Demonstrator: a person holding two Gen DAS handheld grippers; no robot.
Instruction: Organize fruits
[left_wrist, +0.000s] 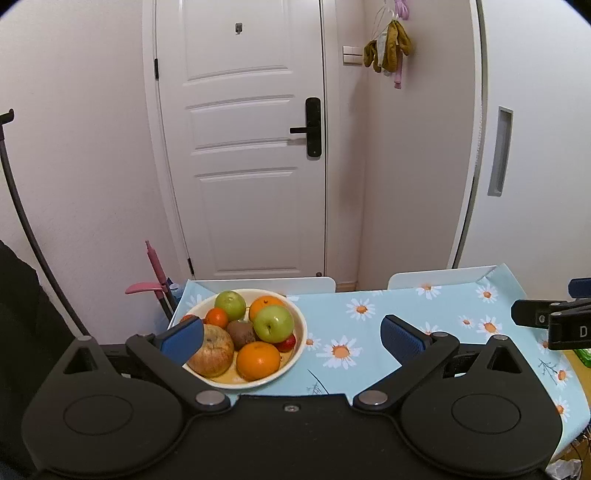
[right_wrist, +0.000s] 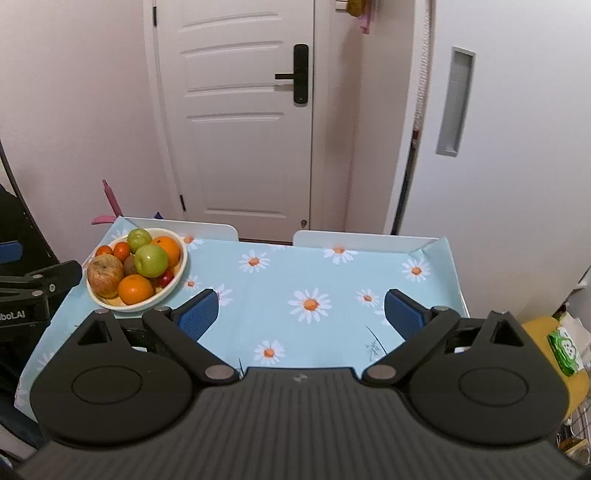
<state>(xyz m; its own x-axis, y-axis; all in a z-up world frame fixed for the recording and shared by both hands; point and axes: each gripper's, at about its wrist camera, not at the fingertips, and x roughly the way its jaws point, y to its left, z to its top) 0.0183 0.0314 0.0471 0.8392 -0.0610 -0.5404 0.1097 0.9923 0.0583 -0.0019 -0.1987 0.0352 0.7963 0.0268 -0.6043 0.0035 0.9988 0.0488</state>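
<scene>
Hovering spread and empty, the left hand-held gripper faces the bowl of fruit just ahead-left; the right hand-held gripper, likewise released, waits over bare worktop, probably for sorting space.

A: Where's the fruit?

B: All piled in a cream bowl at the table's ten o'clock corner.

A: What's in it?

B: Two green apples, two oranges, a blotchy red apple, a brown kiwi, small tangerines, something red.
</scene>
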